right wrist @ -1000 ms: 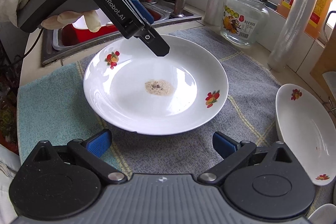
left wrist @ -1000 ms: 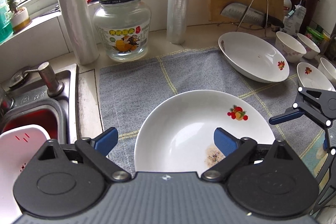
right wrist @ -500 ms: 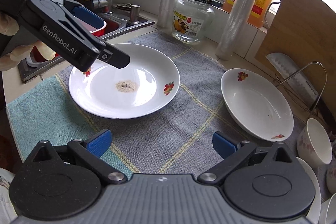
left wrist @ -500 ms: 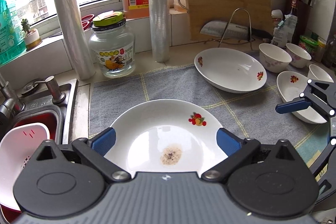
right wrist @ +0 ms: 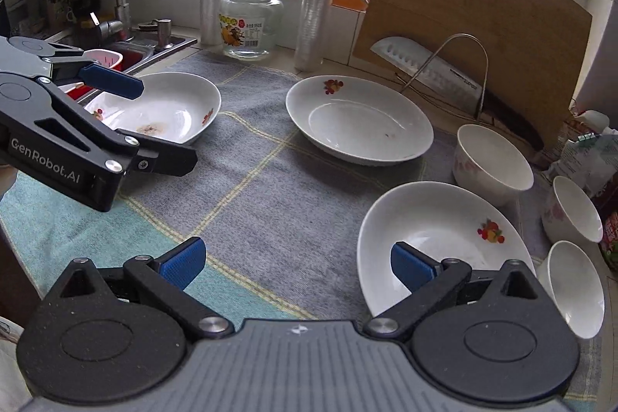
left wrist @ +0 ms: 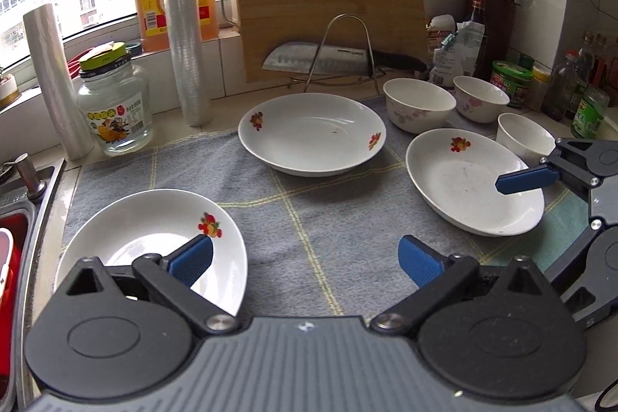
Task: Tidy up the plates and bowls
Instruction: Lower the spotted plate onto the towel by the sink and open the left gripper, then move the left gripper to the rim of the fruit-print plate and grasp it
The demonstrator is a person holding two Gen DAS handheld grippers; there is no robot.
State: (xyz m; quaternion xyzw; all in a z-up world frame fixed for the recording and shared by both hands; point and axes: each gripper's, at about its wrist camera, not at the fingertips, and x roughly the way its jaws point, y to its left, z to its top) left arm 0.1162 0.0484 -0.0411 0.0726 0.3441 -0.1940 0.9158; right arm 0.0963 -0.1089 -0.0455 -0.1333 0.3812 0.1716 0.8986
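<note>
Three white fruit-print plates [left wrist: 311,134] lie spread singly across the grey checked cloth [left wrist: 309,219], small white bowls [left wrist: 419,105] clustered at its right edge, unstacked; left gripper [left wrist: 305,257] and right gripper [right wrist: 295,263] hover wide apart, empty.

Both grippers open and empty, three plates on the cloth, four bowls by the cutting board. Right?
Not four: there are three bowls, as the right wrist view shows. The rest holds: left gripper and right gripper are open and empty, and three plates sit on the cloth near the cutting board.
</note>
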